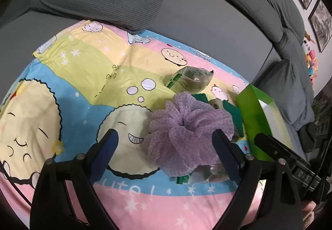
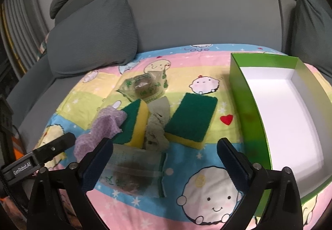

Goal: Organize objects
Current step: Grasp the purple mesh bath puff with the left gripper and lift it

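A purple mesh pouf lies on the cartoon-print sheet. My left gripper hangs open over it, the pouf nearer the right finger and well clear of the left one. My right gripper is open above a clear bag with a dark scrubber. Beyond it lie a flat green-and-yellow sponge, a tilted second sponge and a grey-green cloth between them. Another printed bag sits farther back. The pouf shows at the left.
An open green box with a white inside stands on the sheet at the right, also seen as the green box. Grey sofa cushions ring the sheet at the back and sides. A finger of the left gripper shows at the left edge.
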`<state>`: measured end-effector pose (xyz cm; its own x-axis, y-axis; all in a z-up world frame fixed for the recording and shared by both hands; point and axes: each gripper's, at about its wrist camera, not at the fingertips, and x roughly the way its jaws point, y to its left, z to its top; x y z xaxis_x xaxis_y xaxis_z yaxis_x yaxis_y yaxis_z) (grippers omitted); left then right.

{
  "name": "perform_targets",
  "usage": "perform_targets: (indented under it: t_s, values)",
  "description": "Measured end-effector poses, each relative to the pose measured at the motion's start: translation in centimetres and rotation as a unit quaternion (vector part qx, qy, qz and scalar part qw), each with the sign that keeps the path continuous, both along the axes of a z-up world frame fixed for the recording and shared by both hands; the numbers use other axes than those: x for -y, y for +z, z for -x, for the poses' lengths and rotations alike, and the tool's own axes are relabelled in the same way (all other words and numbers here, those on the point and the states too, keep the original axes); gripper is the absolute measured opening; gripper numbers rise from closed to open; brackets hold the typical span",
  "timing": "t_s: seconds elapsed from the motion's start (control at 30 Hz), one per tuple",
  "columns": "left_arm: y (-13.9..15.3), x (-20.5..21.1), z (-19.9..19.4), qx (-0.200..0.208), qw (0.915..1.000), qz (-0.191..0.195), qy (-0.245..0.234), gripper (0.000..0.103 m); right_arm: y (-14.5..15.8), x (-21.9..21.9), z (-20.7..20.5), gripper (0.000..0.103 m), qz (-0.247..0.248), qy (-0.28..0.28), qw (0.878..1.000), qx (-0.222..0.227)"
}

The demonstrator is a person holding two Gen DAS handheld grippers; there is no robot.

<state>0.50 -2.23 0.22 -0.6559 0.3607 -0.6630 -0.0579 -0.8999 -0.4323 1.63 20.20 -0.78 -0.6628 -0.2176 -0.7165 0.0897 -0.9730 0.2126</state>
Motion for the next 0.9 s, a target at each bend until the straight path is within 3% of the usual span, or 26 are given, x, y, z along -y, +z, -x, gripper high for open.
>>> perform_targets:
  t_s: [0.07, 0.23, 0.37, 0.57, 0.7, 0.87, 0.9]
  values:
    - [-0.1, 0.3, 0.0, 0.005, 0.9998, -0.019, -0.007, 0.091, 0.2, 0.0, 0.0, 0.087, 0.015, 0.004, 1.000, 0.007]
    - [-0.8, 0.4, 0.4, 0.025, 0.9971, -0.065, -0.029, 0.090, 1.2, 1.0, 1.4, 0.075, 0.072, 0.040, 0.996, 0.043]
    - [-1.8, -0.2, 0.9, 0.057, 0.9947, -0.075, -0.042, 0.080, 2.1, 3.0, 3.5, 0.074, 0.091, 0.064, 0.991, 0.068]
    - [-3.3, -0.2, 1.5, 0.099, 0.9870, -0.104, -0.072, 0.080, 0.1, 6.0, 6.3, 0.074, 0.063, 0.071, 0.988, 0.122]
    - [-4.4, -0.3, 2.2, 0.129, 0.9823, -0.119, -0.066, 0.066, -1.5, 6.5, 7.2, 0.071, 0.076, 0.081, 0.982, 0.153]
    - [-4.8, -0.7, 2.6, 0.134, 0.9803, -0.126, -0.071, 0.054, -2.4, 7.0, 7.3, 0.050, 0.056, 0.090, 0.982, 0.159]
    - [-4.9, -0.8, 2.6, 0.135, 0.9799, -0.128, -0.073, 0.046, -2.7, 7.0, 7.3, 0.046, 0.056, 0.091, 0.981, 0.162]
